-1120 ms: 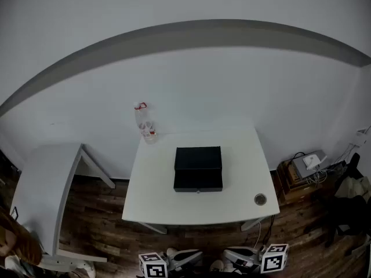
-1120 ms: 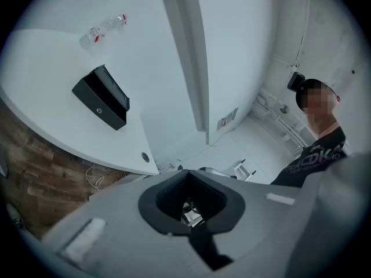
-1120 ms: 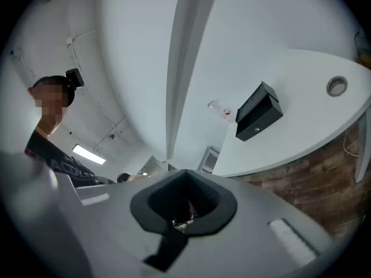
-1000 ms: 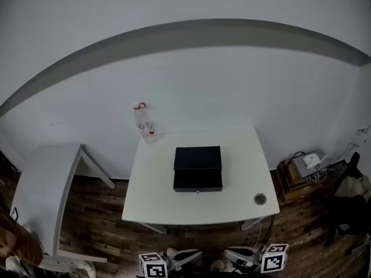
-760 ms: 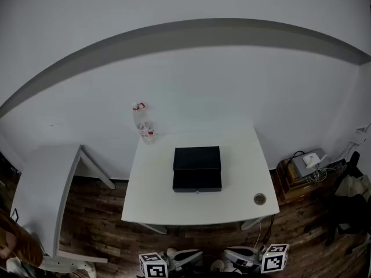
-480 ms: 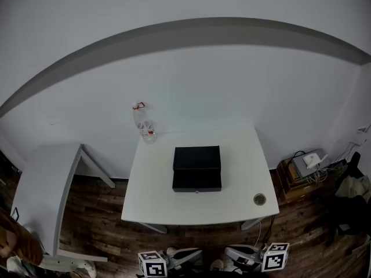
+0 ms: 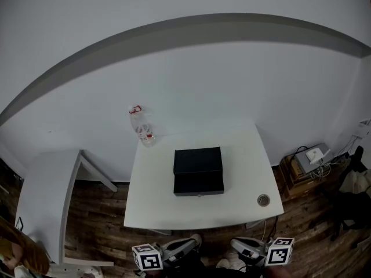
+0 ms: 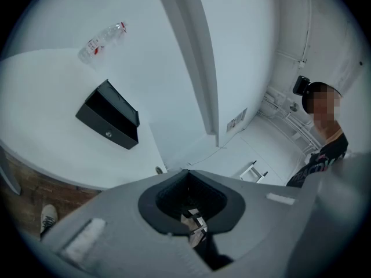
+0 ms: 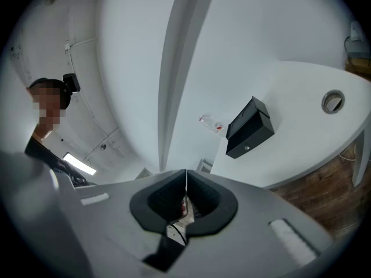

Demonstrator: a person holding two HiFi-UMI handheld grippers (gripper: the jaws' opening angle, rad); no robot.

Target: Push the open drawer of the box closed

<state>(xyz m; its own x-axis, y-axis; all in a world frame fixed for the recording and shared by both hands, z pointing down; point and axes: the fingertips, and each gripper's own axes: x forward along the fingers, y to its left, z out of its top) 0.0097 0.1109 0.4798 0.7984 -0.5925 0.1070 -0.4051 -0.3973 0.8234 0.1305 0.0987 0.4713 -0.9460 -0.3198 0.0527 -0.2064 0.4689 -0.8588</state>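
Observation:
A black box [image 7: 198, 161] stands in the middle of a white table [image 7: 156, 201]. Its drawer [image 7: 199, 183] is pulled out toward me, with a small knob [image 7: 199, 194] on its front. Both grippers hang below the table's near edge, far from the box, over the floor. My left gripper [image 7: 191, 242] is shut and holds nothing. My right gripper [image 7: 237, 245] is shut too, its jaws meeting in a thin line. The left gripper view shows the box [image 8: 110, 116] at upper left, well away. In the right gripper view the box [image 9: 249, 127] lies off to the right.
A clear plastic bottle [image 7: 141, 127] stands at the table's far left corner. A small round metal object [image 7: 263, 200] lies near the front right corner. A second white table [image 7: 43, 196] is to the left. Devices and cables [image 7: 310, 158] sit on the wooden floor at right.
The head view has shifted slightly, and both grippers have come a little higher into the picture and spread further apart. The box and drawer have not moved on the table.

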